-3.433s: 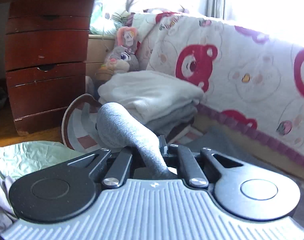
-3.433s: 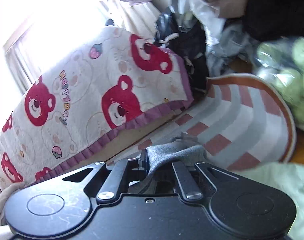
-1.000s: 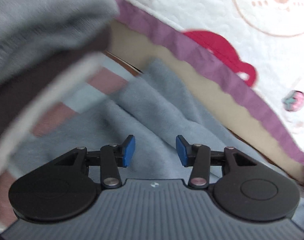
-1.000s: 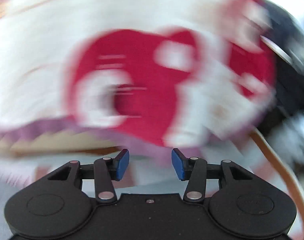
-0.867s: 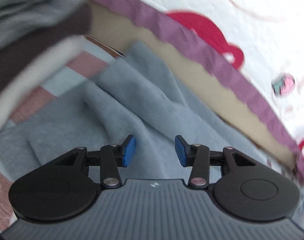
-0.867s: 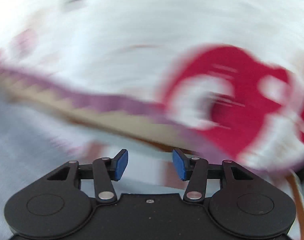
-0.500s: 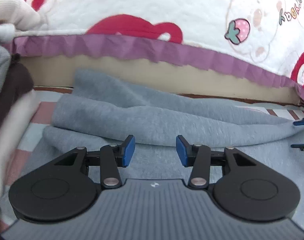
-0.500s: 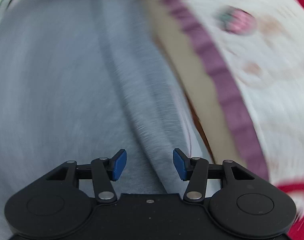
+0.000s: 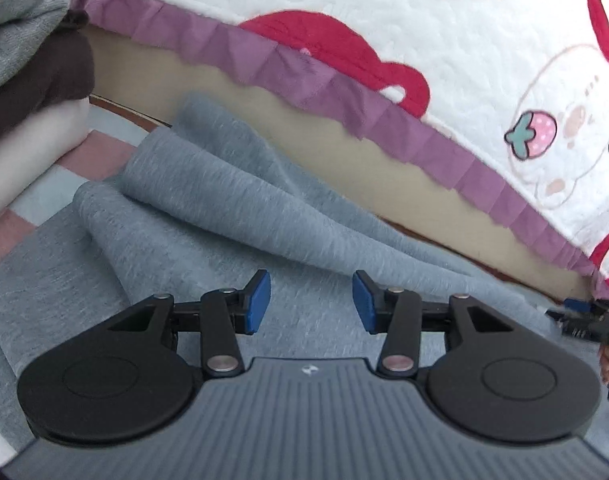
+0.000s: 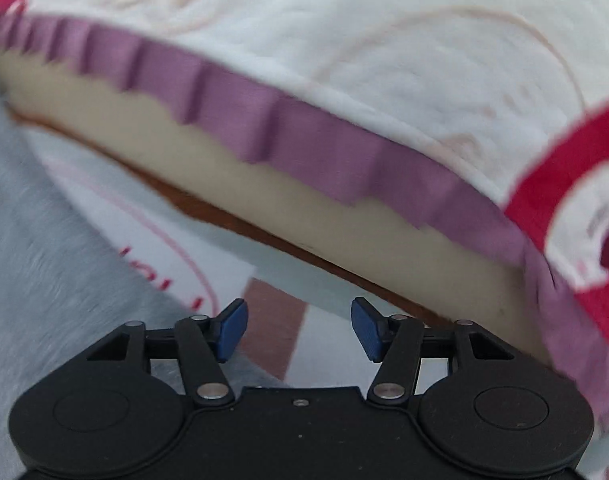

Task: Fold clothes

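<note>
Two grippers, both empty. Left gripper (image 9: 311, 307): blue pads parted and steady, nothing between them, poised just above the grey garment (image 9: 208, 216). Right gripper (image 10: 295, 329): jaws opening, nothing between them, only striped mat (image 10: 272, 312) beyond the tips, with the garment's edge off to the left of that view.

Spread flat on the mat directly below and ahead of the left pads, rumpled into long ridges running toward the bed. Soft, limp knit by the look of it; probably light, unlikely to slip from rubber pads, sure to sag and drag unless taken at two points. Best hold, judging from the folds: a raised ridge or a hem edge, pinched where the cloth already stands up.

Farther off: folded stack (image 9: 28, 60) at the upper left, purple-trimmed bear quilt (image 9: 444, 48) hanging over the bed's side behind.
</note>
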